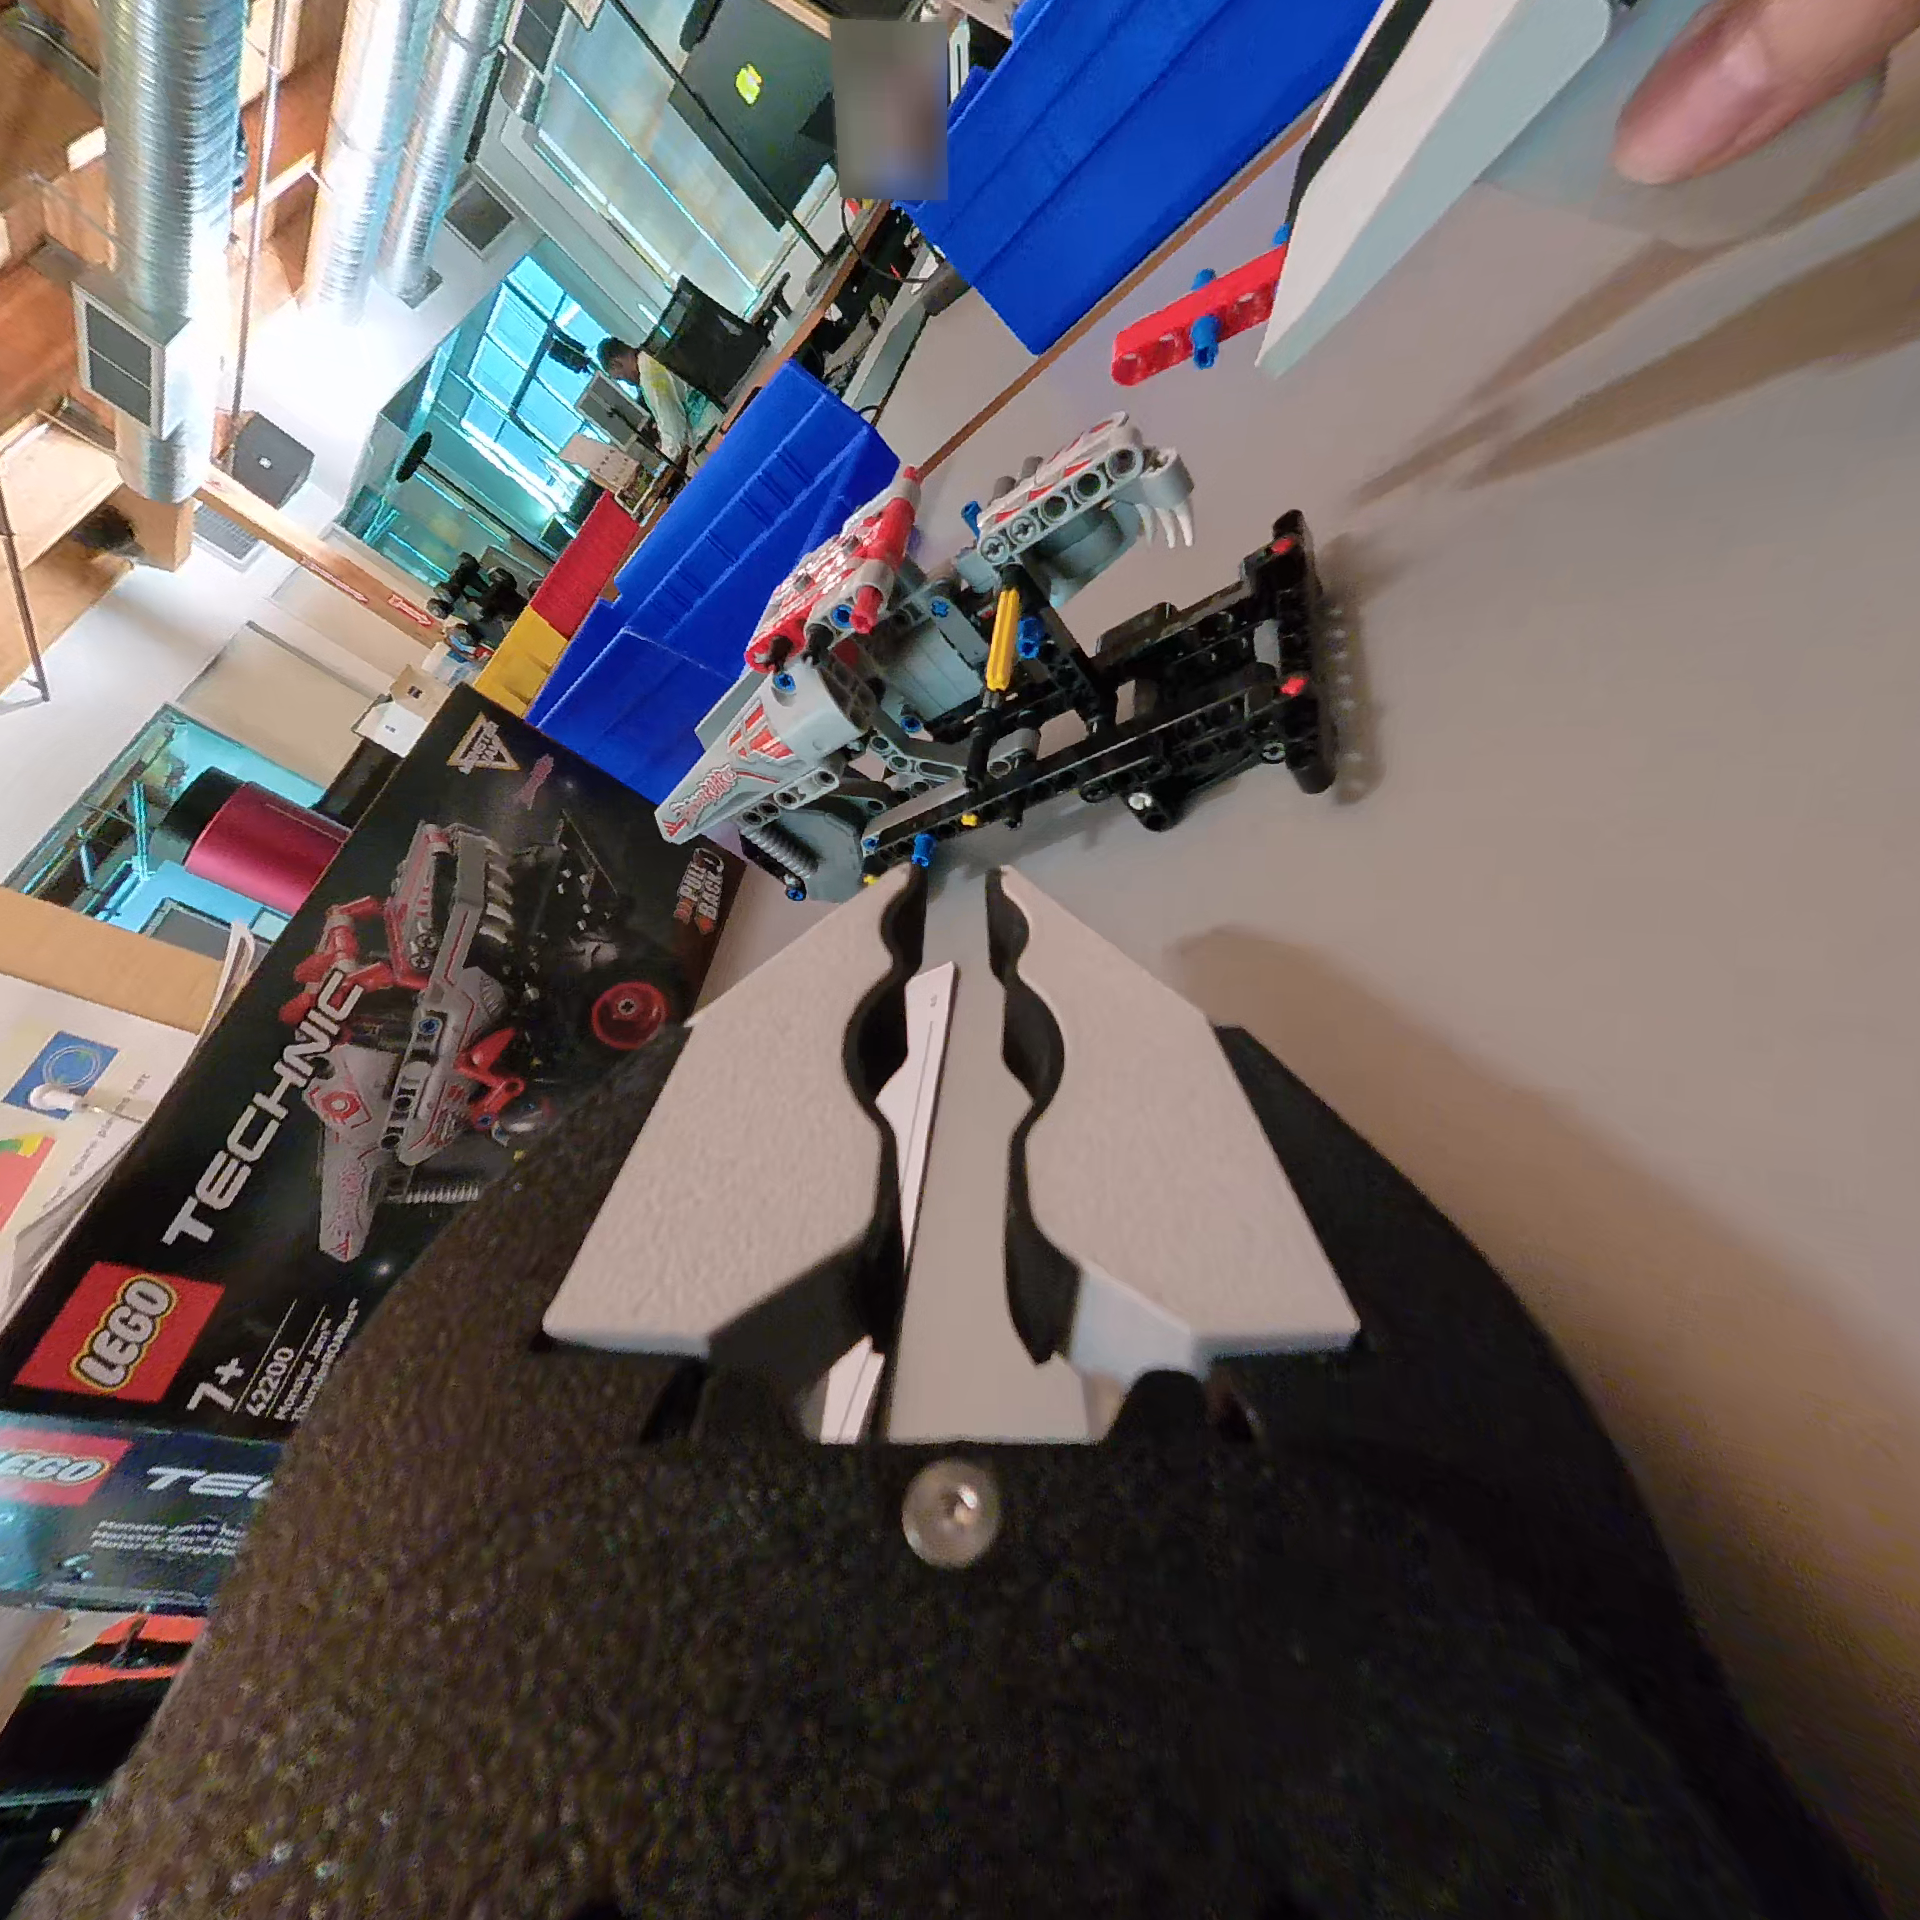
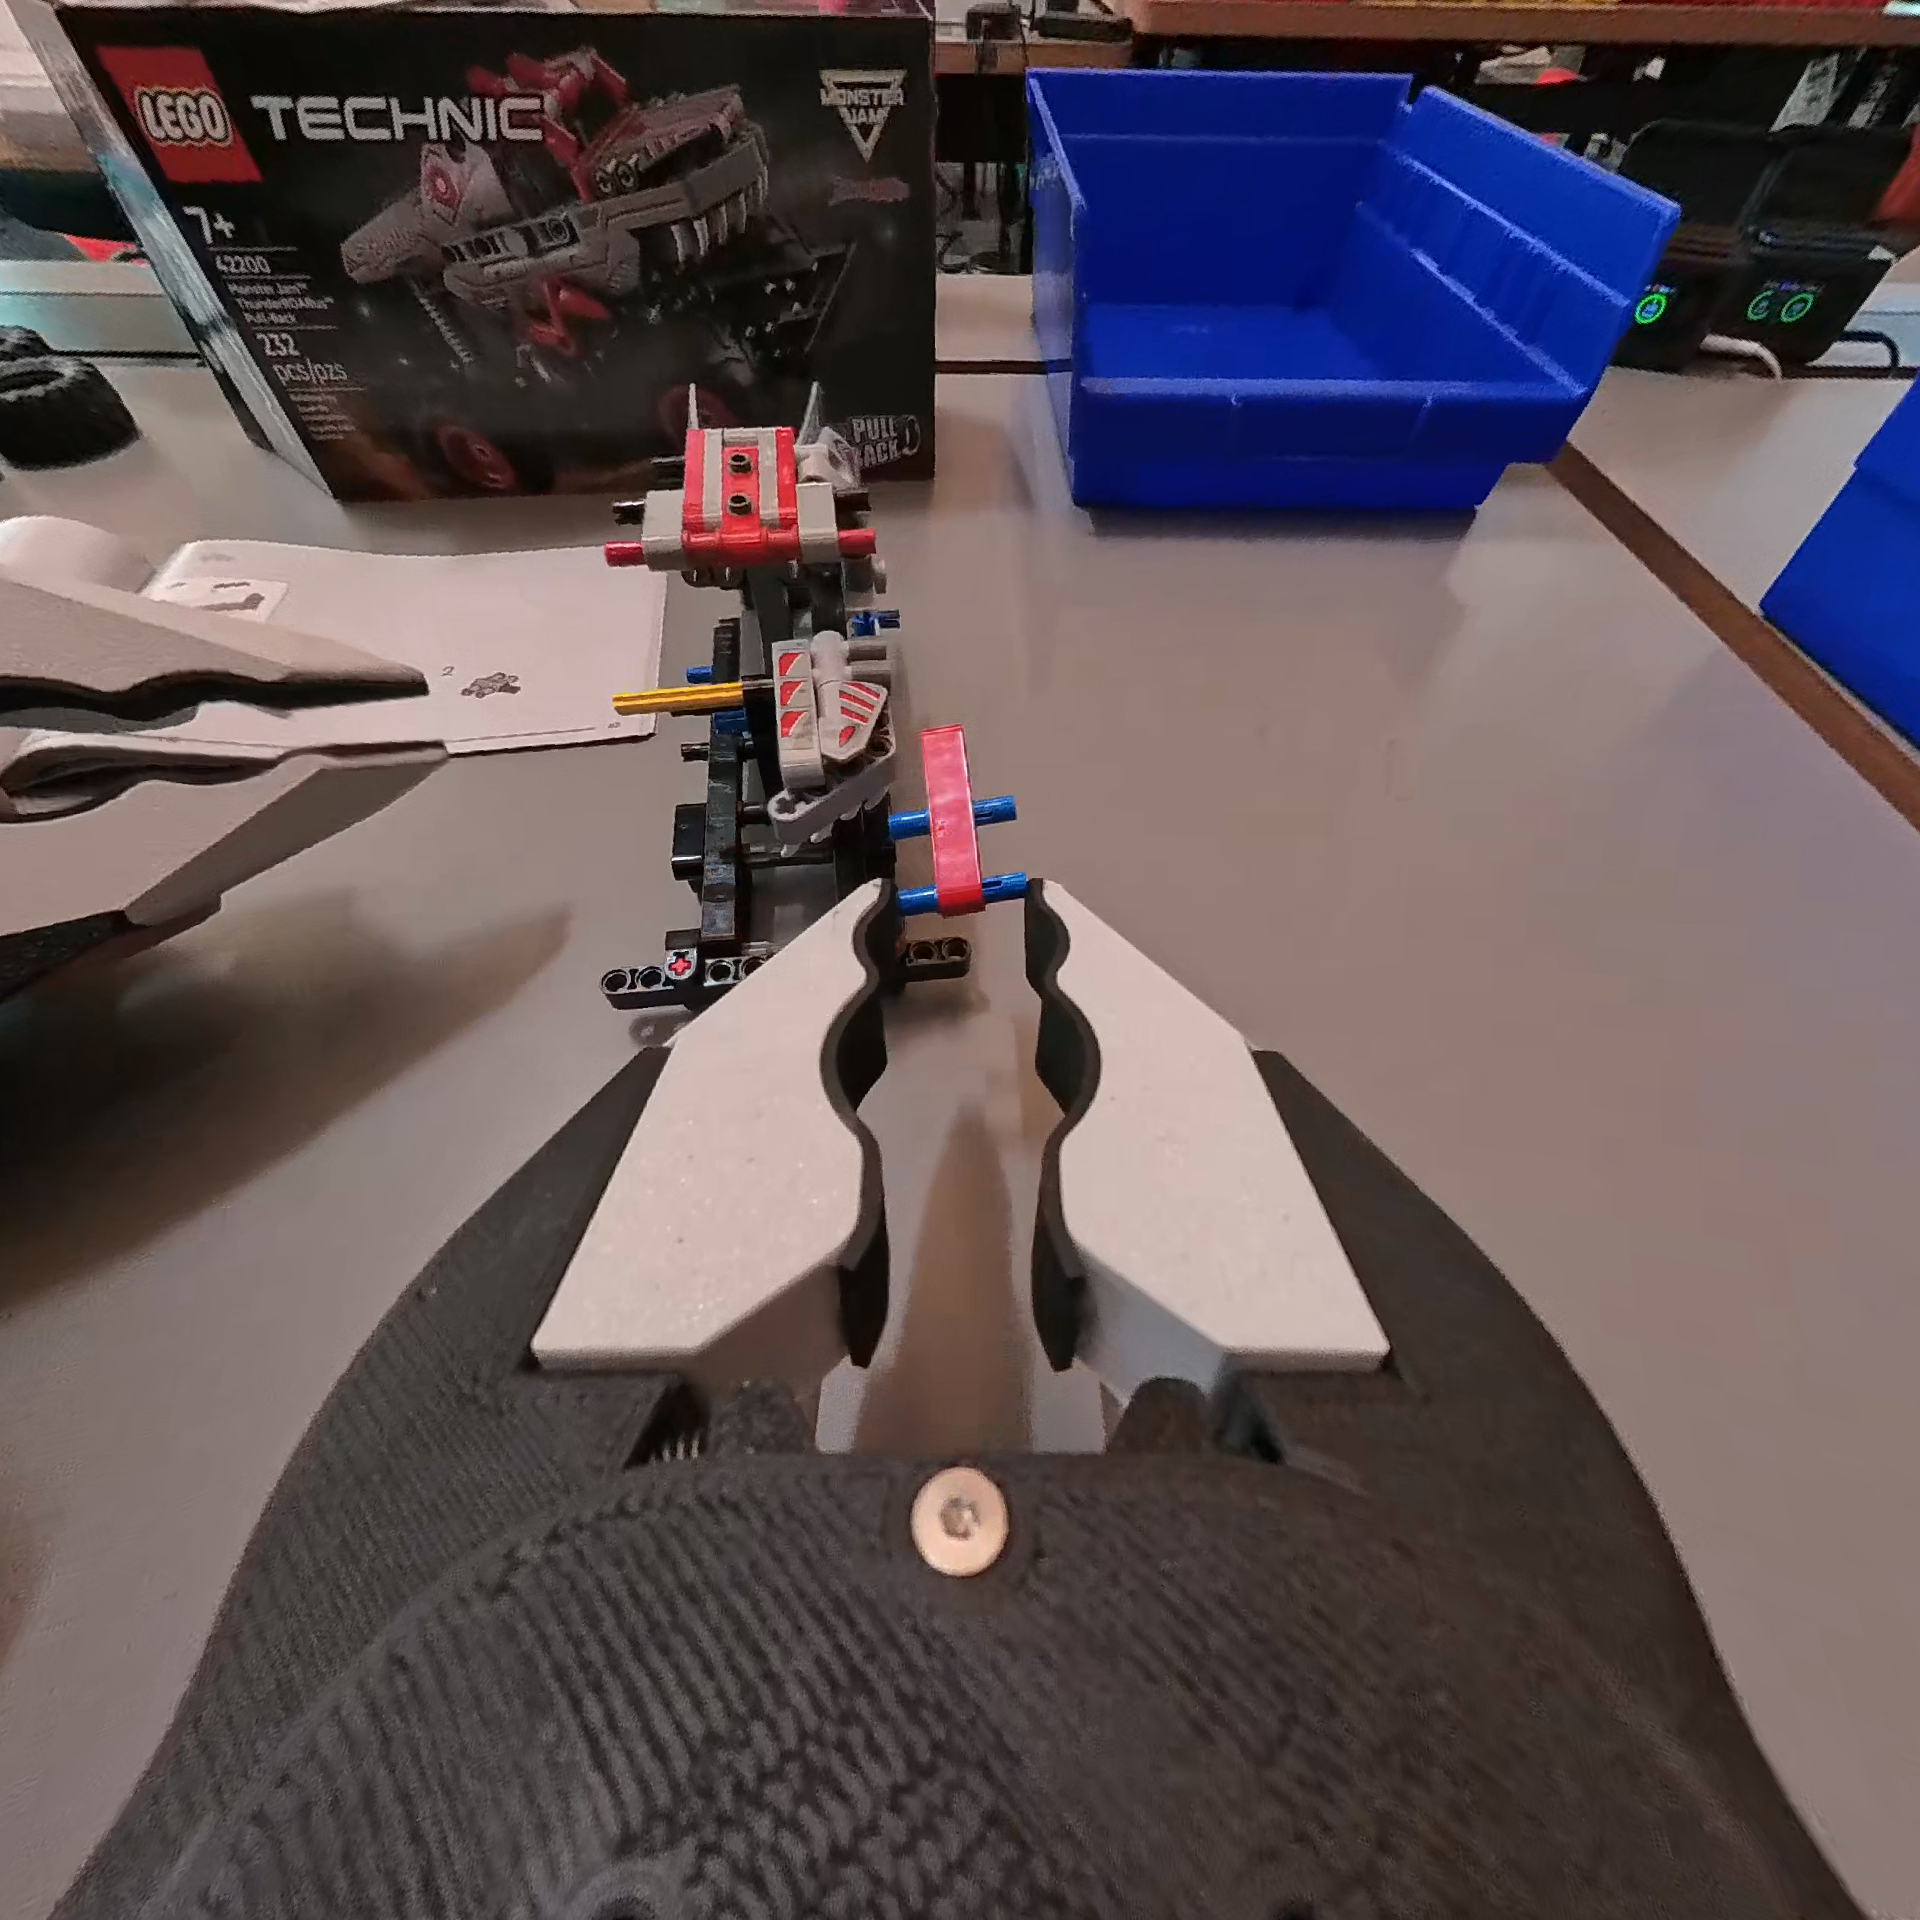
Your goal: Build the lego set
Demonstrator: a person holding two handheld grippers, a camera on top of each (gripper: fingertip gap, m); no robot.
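A grey worktop (image 2: 1351,935) carried a blue bin (image 2: 1299,312), the set's box (image 2: 520,239) and an open booklet (image 2: 499,644). The half-built model (image 2: 769,727) stood at its middle. The right gripper (image 2: 958,902) pinched a red beam (image 2: 951,821) by its blue pin beside the model. The left gripper (image 1: 951,883) hovered near the model, its fingers (image 1: 769,1122) slightly parted, holding nothing.

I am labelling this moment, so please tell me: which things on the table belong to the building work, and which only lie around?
Belonging to the job:
- half-built model
- red beam with blue pins, pinched in the right tool
- open instruction booklet
- left tool, nearly closed, empty

Just lying about:
- set box
- blue bin
- black tyres
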